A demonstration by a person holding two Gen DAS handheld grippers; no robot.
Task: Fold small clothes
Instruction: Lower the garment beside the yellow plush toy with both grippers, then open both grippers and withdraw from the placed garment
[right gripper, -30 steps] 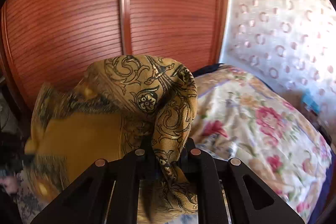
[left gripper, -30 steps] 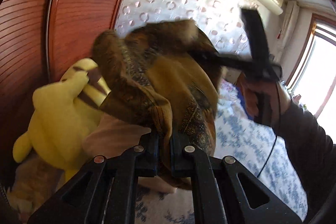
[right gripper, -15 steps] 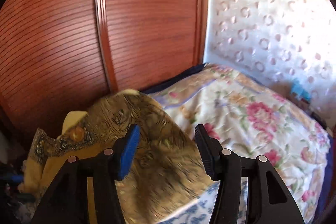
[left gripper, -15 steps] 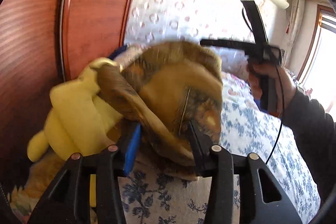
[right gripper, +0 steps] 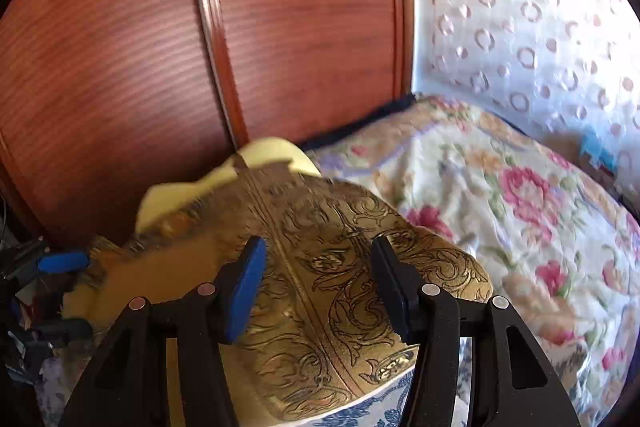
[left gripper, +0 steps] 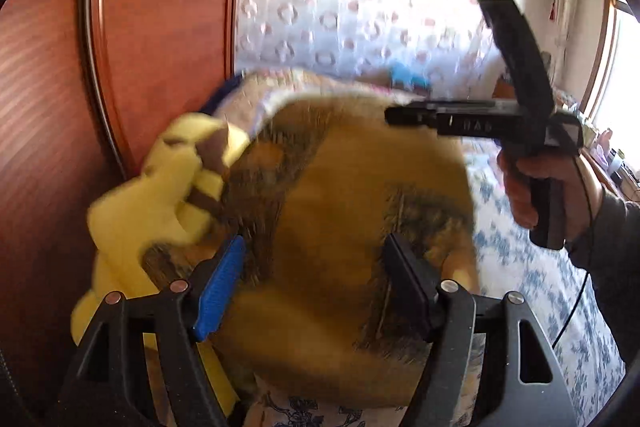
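Nearest to us in the left wrist view, our left gripper (left gripper: pixel 316 279) stands spread wide, its blue pad (left gripper: pixel 220 291) on the left and its black pad (left gripper: pixel 408 283) on the right, with nothing pinched between them. Just past those 2 pads lies the mustard-gold scarf (left gripper: pixel 352 211), heaped and blurred, its plain ochre field toward us and darker patterned bands along its edges. It rests on the bed's blue-and-white floral sheet (left gripper: pixel 532 267).

In the right wrist view, our right gripper (right gripper: pixel 318 283) is likewise released, both pads apart and clear of the cloth. The scarf (right gripper: pixel 340 291) lies directly beyond it, showing black scrollwork on gold and a straight seam-like band running away from us. Its near edge overlaps the blue floral sheet (right gripper: pixel 384 407).

To the left of the scarf and touching it sits a yellow plush toy (left gripper: pixel 160 195) with brown stripes; the cloth partly covers it. Farther right in the left wrist view, our right hand (left gripper: pixel 548 187) grips the handle of the other tool above the bed.

Beyond the scarf lies a quilt with pink flowers (right gripper: pixel 520 195). Farthest back stand the reddish wooden wardrobe doors (right gripper: pixel 120 47) on the left and a white curtain with ring motifs (right gripper: pixel 520 7) on the right.
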